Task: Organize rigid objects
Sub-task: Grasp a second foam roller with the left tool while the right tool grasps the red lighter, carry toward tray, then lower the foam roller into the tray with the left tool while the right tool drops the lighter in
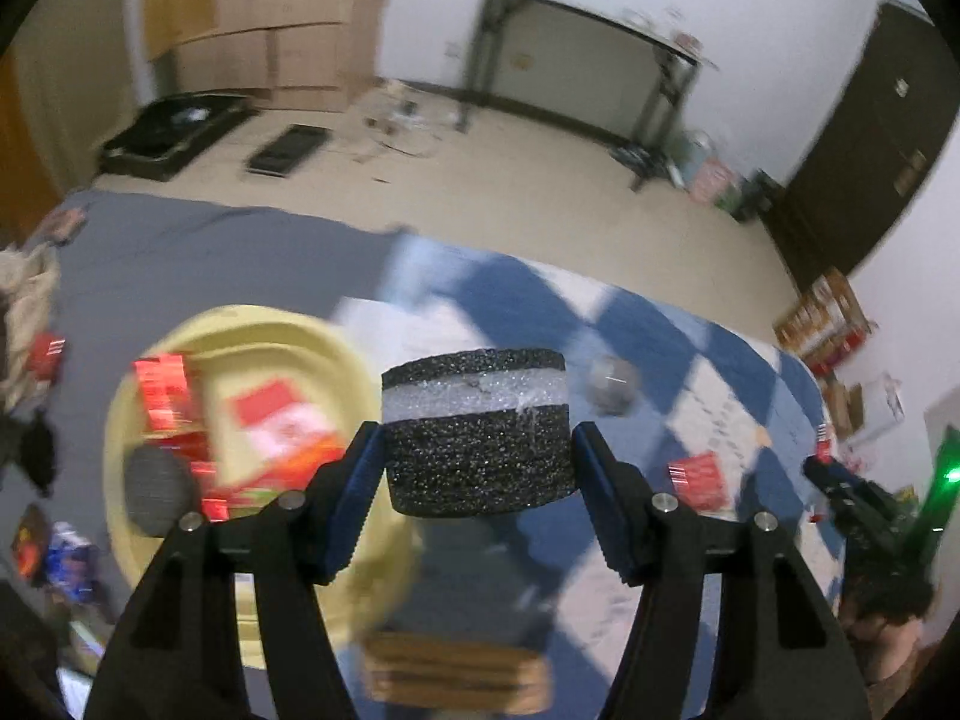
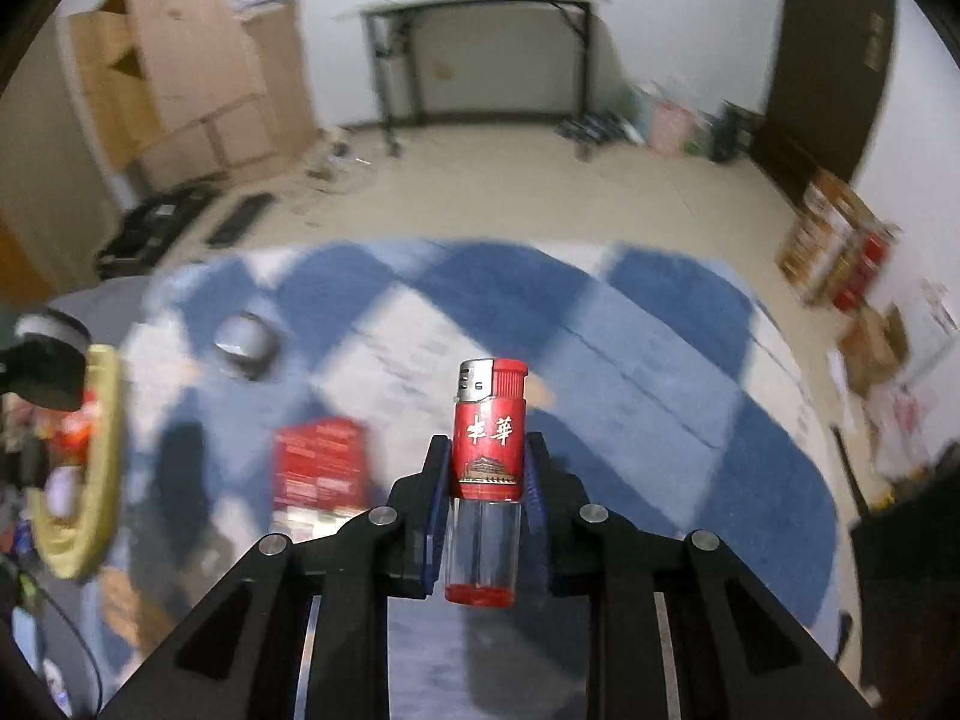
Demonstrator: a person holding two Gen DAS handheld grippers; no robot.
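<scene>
My left gripper (image 1: 477,450) is shut on a round foam block (image 1: 477,429), black with a white band, held above the blue-and-white checked cloth (image 1: 648,336). To its left sits a yellow basin (image 1: 336,348) with several red packets (image 1: 162,390) and a dark round piece (image 1: 157,492) inside. My right gripper (image 2: 485,468) is shut on a red lighter (image 2: 487,468) with a clear lower half, held upright above the cloth (image 2: 630,348). The right gripper (image 1: 864,510) also shows at the right edge of the left wrist view, with a green light.
A small grey round object (image 1: 612,385) (image 2: 243,341) and a red packet (image 1: 699,477) (image 2: 321,468) lie on the cloth. A brown wooden piece (image 1: 456,672) lies near the front. Cardboard boxes (image 2: 180,72), a black-framed table (image 2: 480,60) and floor clutter stand beyond.
</scene>
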